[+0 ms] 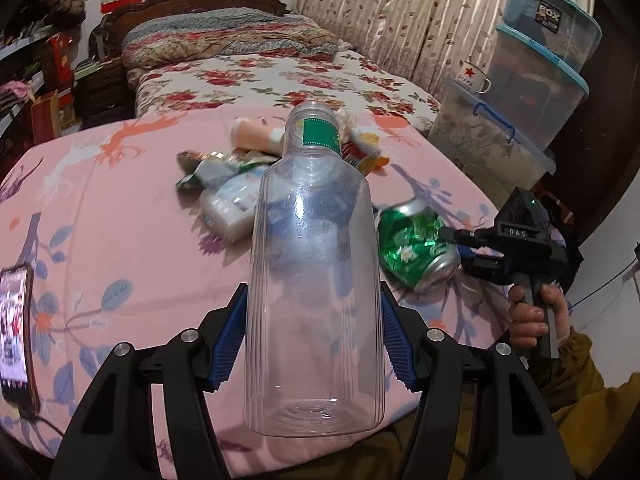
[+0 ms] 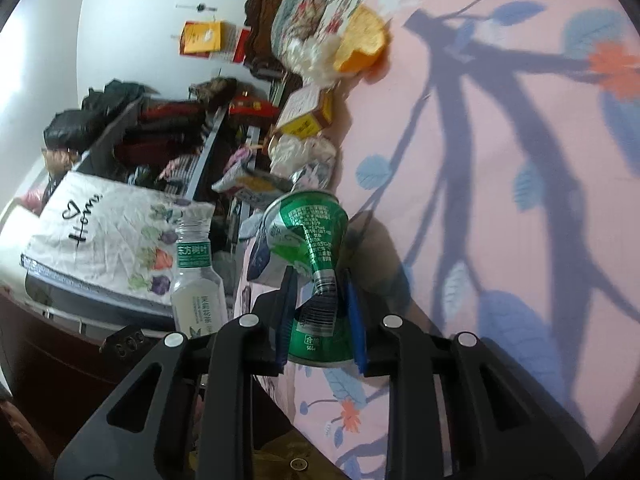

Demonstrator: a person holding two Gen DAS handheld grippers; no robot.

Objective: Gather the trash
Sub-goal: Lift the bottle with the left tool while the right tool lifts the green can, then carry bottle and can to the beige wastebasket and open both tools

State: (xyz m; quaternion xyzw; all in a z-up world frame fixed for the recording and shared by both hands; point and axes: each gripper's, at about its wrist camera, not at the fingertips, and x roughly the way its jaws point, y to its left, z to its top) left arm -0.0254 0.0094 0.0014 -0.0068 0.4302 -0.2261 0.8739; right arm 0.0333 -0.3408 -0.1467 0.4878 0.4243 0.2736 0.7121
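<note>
My left gripper [image 1: 314,300] is shut on a clear empty plastic bottle [image 1: 316,280] with a green label, held above the pink sheet. My right gripper [image 2: 318,280] is shut on a crushed green can [image 2: 316,256]; the can [image 1: 416,248] and the right gripper [image 1: 456,242] also show at the right of the left wrist view, low over the sheet. Behind the bottle lies a pile of trash: wrappers [image 1: 212,168], a white packet [image 1: 232,208] and a peach tube [image 1: 256,132]. The held bottle [image 2: 196,284] shows in the right wrist view.
The pink sheet [image 1: 120,220] covers the surface in front of a floral bed [image 1: 260,76]. A phone [image 1: 16,332] lies at the left edge. Stacked plastic bins [image 1: 528,80] stand at the right. An orange peel [image 2: 362,40], tissue [image 2: 304,152] and a small box [image 2: 308,110] lie beyond the can.
</note>
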